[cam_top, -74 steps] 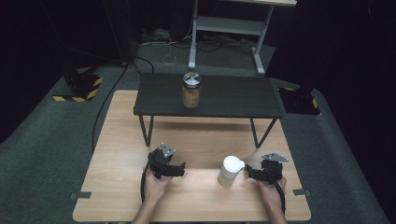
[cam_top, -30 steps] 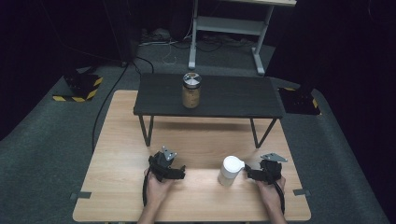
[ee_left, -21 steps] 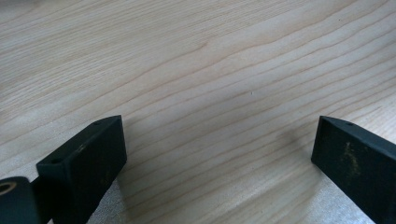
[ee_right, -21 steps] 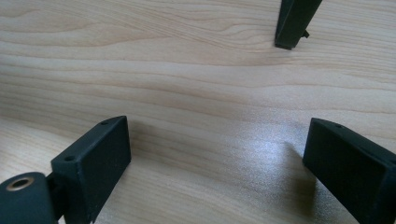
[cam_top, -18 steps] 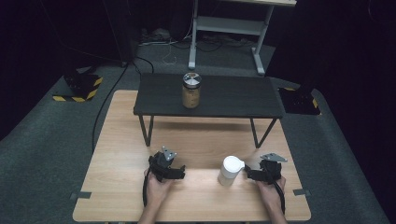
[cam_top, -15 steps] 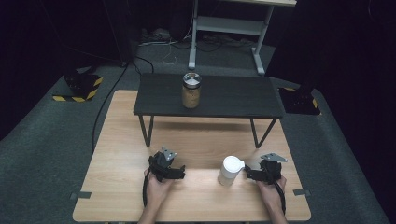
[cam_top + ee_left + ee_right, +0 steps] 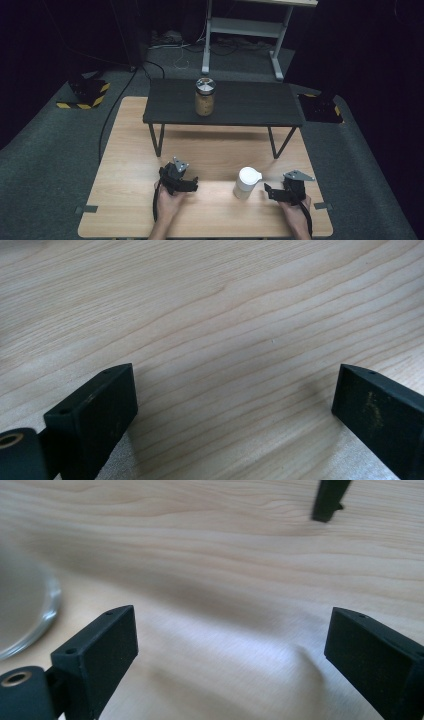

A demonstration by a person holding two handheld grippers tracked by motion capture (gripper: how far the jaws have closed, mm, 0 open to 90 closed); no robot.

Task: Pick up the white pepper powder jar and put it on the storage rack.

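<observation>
Right tool (image 7: 267, 192) has backed away from the white bottle (image 7: 246, 182), leaving a gap.
Left of the bottle, the left tool (image 7: 191, 185) rests on the bench (image 7: 125, 165), jaws wide after closing a touch, nothing between them. The bottle stands upright, free. Right of it, the right tool gapes empty: released, I'd say.

Your white lidded bottle (image 7: 246, 182) standing upright on the wooden table (image 7: 125, 170), just beside your right gripper (image 7: 270, 192), its clear rounded base (image 7: 22, 615) at the right gripper view's left edge
</observation>
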